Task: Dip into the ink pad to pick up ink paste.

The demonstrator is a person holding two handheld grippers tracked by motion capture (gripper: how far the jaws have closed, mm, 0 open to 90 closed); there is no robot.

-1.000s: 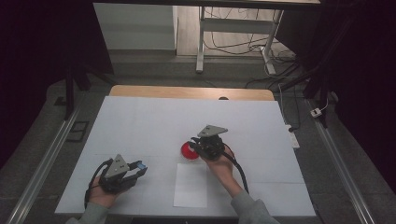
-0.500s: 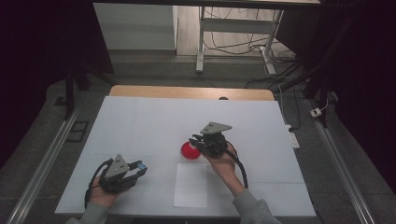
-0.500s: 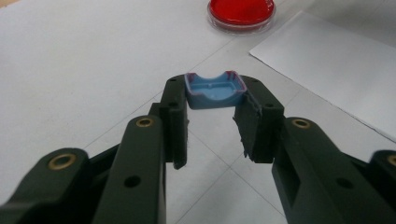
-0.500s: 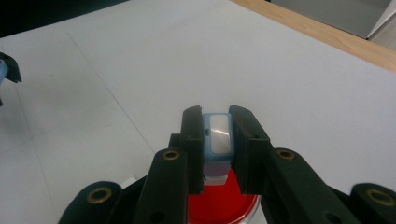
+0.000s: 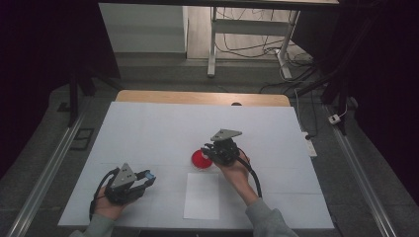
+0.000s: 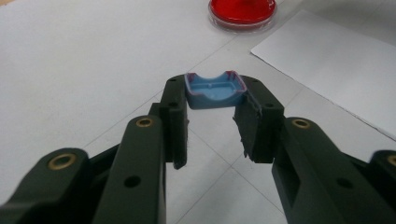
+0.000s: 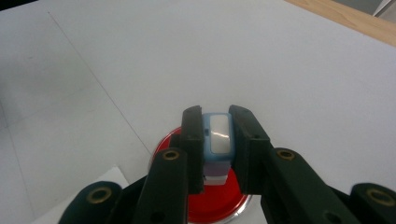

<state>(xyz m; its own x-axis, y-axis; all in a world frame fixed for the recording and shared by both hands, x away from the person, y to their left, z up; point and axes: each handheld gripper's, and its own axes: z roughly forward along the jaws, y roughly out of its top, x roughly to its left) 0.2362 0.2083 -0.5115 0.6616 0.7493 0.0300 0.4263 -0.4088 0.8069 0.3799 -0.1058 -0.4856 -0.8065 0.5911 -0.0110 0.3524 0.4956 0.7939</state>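
Note:
My right gripper (image 7: 218, 122) is shut on a small light-blue block with a pale window (image 7: 218, 135), held just above a round red dish (image 7: 215, 207). In the high view that right gripper (image 5: 209, 151) hangs at the right edge of the red dish (image 5: 200, 159), mid-table. My left gripper (image 6: 215, 95) pinches a small blue open-topped tray piece (image 6: 215, 89) between its fingertips, its jaws spread only as wide as the piece. In the high view the left gripper (image 5: 147, 177) rests low at the front left, with the blue piece (image 5: 149, 175) at its tip pointing right.
A white sheet of paper (image 5: 201, 196) lies near the front edge, just below the dish and between the two hands; the same sheet (image 6: 327, 56) lies at the right in the left gripper view. The white tabletop (image 5: 163, 128) has a wooden strip (image 5: 197, 98) along its far edge.
The right gripper has drifted slightly away from me over the dish, still holding its block. The left hand and the dish have stayed in place.

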